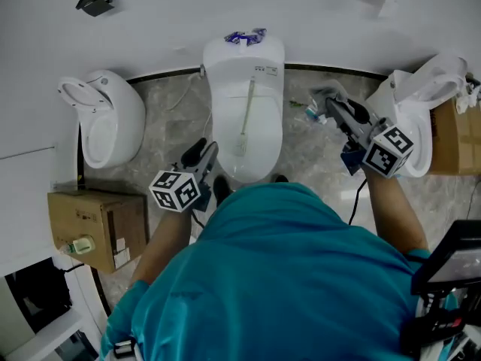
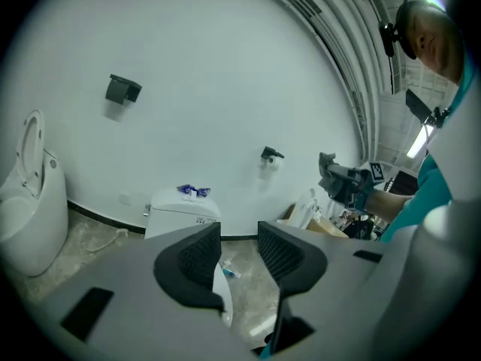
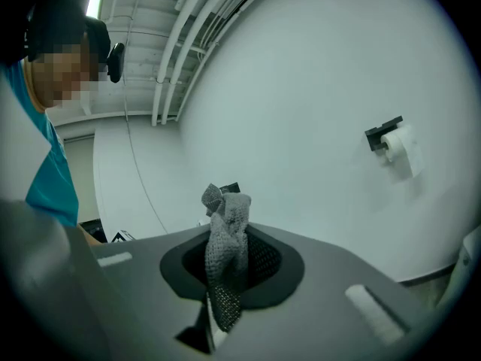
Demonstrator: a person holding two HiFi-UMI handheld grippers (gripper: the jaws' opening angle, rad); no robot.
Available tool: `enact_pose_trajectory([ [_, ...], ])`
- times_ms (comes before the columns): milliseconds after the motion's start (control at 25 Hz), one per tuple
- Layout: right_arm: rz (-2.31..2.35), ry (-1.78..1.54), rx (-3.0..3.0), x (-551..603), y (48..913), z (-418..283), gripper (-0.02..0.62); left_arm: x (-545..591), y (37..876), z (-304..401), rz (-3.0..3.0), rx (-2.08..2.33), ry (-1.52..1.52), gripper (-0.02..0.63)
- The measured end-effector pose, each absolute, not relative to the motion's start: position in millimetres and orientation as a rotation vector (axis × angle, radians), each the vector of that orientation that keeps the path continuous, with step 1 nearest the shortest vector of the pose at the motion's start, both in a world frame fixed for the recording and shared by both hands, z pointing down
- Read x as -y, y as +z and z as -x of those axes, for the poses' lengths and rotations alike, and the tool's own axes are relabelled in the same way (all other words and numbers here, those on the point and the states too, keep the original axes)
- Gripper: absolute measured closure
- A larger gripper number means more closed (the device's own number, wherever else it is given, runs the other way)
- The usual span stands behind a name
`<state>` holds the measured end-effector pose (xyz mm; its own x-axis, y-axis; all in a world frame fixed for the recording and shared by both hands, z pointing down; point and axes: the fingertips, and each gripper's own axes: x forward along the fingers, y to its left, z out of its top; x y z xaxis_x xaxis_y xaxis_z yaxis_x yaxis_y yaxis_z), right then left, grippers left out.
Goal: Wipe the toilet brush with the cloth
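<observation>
The toilet brush point(image 1: 246, 119), a long pale stick, lies lengthwise on the closed lid of the middle toilet point(image 1: 263, 156). My left gripper point(image 1: 204, 153) hovers at the toilet's front left edge. In the left gripper view its jaws point(image 2: 239, 250) stand apart with nothing between them. To the right of the toilet, above the floor, my right gripper point(image 1: 334, 104) is shut on a crumpled grey cloth point(image 1: 325, 96). In the right gripper view the cloth point(image 3: 225, 239) sticks up from between the pads. The left gripper view shows neither the brush nor its head.
A white toilet point(image 1: 105, 115) with its seat raised stands at the left and another point(image 1: 417, 104) at the right. Cardboard boxes sit at the left point(image 1: 98, 228) and right point(image 1: 458, 138). Blue packets point(image 1: 246, 37) lie on the cistern. A small tube point(image 1: 312, 115) lies on the marble floor.
</observation>
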<state>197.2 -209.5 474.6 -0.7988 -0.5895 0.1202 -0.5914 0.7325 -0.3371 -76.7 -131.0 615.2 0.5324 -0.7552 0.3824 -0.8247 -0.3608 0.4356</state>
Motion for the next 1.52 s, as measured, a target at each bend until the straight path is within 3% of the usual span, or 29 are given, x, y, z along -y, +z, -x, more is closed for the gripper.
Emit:
enact_pose_trajectory([
  [280, -1.108, 0.629, 2.851, 224.6, 496.5, -174.4, 0.561, 147.0, 694.5, 75.7, -2.104, 1.084, 0.338, 0.435],
  [520, -1.099, 0.689, 2.783, 232.9, 530.4, -168.6, 0.562, 143.2, 798.2, 55.4, -1.959, 1.014, 0.552, 0.331],
  [760, -1.085, 0.744, 2.737, 238.3, 573.4, -191.0, 0.562, 163.7, 886.4, 41.3, -1.861, 1.078, 0.723, 0.266],
  [1080, -1.084, 0.810, 2.677, 236.6, 616.0, -218.4, 0.563, 175.1, 976.3, 35.2, -1.737, 1.096, 0.868, 0.221],
  [1520, -1.132, 0.923, 2.556, 227.8, 667.5, -263.3, 0.562, 173.8, 1065.1, 38.9, -1.551, 1.195, 0.959, 0.218],
])
